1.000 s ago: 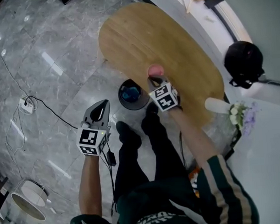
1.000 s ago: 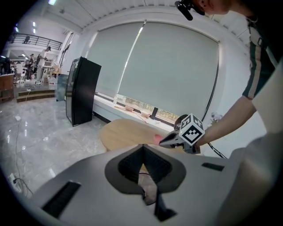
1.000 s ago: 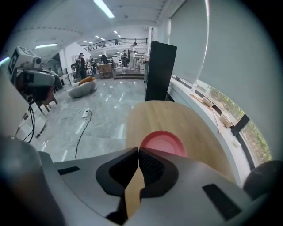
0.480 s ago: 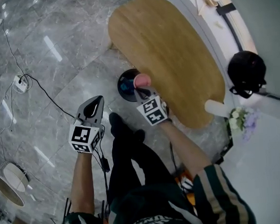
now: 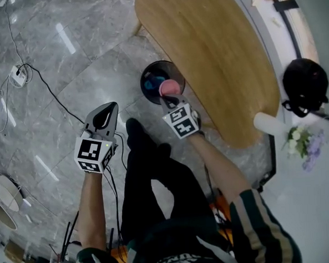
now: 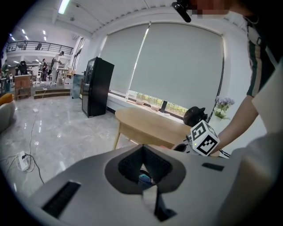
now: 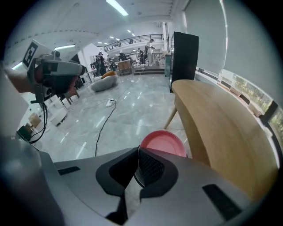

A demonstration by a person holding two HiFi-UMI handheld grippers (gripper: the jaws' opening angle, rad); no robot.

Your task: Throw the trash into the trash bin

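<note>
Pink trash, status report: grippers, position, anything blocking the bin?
Right gripper shut on pink trash, over trash bin in head view. Left gripper shut, empty, off to the side. Nothing blocking; table edge close beside bin.

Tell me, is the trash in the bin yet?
Almost. Done: something blue already lies in the bin, and the pink trash is picked up. In hand: the right gripper is shut on it, just over the bin. Left: open the gripper and let it drop.

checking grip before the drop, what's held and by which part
The right gripper holds a pink round disc by its near rim; the left gripper holds nothing.
</note>
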